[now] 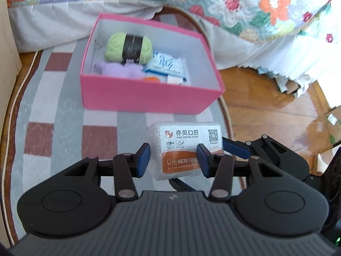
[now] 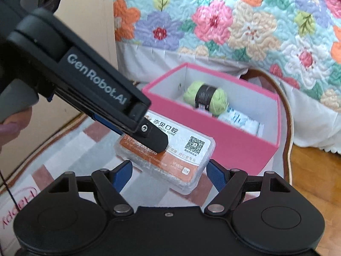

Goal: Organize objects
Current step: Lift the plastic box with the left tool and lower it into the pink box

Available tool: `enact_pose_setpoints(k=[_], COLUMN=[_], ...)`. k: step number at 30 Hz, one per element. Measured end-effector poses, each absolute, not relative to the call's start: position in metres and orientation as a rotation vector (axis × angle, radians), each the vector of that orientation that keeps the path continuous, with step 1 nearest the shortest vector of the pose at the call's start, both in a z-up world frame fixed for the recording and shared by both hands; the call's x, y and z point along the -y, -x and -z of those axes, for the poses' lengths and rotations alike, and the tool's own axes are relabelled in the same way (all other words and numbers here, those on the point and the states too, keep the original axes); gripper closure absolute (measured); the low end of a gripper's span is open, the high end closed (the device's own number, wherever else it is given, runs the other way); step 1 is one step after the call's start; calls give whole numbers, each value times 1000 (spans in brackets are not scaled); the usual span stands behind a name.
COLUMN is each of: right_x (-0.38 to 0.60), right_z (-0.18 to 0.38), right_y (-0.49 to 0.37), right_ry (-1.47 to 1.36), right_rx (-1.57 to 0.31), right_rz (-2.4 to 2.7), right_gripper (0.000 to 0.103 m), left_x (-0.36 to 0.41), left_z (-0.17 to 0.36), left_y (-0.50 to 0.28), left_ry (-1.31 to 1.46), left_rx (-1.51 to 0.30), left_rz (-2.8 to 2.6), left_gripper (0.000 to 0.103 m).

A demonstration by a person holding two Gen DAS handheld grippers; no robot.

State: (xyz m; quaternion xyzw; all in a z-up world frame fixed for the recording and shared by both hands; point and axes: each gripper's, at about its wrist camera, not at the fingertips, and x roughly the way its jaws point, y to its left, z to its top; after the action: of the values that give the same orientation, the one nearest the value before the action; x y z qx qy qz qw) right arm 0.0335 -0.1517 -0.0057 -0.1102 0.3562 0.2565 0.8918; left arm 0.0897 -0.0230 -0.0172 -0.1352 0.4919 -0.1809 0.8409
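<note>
Counted two grippers nearest the cameras, both clamped on one thing. Found the left gripper (image 1: 173, 155) closed partway, its two blue pads pressed against the long sides of a single clear plastic case (image 1: 187, 136). Found the right gripper (image 2: 170, 170) spread wider, one pad at each short end of that same case. Saw the case held tilted in the air, off the floor, between the cameras and the box beyond. Read one printed label on its lid: white above, orange below, one square code in the corner. Glimpsed one thumb (image 2: 8, 128) on the left tool's handle.

Below, saw one oval rug (image 1: 64, 106), checked grey, white and brick red, on a wooden floor (image 1: 266, 106).

Further on, counted one open pink box (image 1: 149, 98) standing on the rug, white inside. Counted in it one green skein of yarn (image 1: 115, 47) with a dark band, one lilac fluffy thing (image 1: 119, 70) in front of it, one blue and white packet (image 1: 166, 64) to the right, and one orange scrap (image 1: 152, 79) by the near wall. Could not tell what the orange scrap was.

Farthest, saw one flowered quilt (image 1: 234, 4) hanging over a pale bed skirt.
</note>
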Motion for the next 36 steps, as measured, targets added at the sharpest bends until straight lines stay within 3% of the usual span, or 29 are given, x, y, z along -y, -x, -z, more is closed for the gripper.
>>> enact_pose_setpoints(k=[8, 25, 36], right_x=[161, 162, 164], right_z=[-41, -79, -93], right_y=[-34, -47, -125], right_ry=[225, 212, 181], right_rx=[-681, -648, -711], right_rz=[-523, -483, -454], right_gripper=[22, 22, 23], left_x=[24, 28, 38], left_z=[-24, -65, -76], left_y=[-97, -115, -195], left_ry=[292, 276, 287], left_rx=[-1004, -999, -1007], left_rz=[447, 472, 431], left_gripper=[57, 57, 57])
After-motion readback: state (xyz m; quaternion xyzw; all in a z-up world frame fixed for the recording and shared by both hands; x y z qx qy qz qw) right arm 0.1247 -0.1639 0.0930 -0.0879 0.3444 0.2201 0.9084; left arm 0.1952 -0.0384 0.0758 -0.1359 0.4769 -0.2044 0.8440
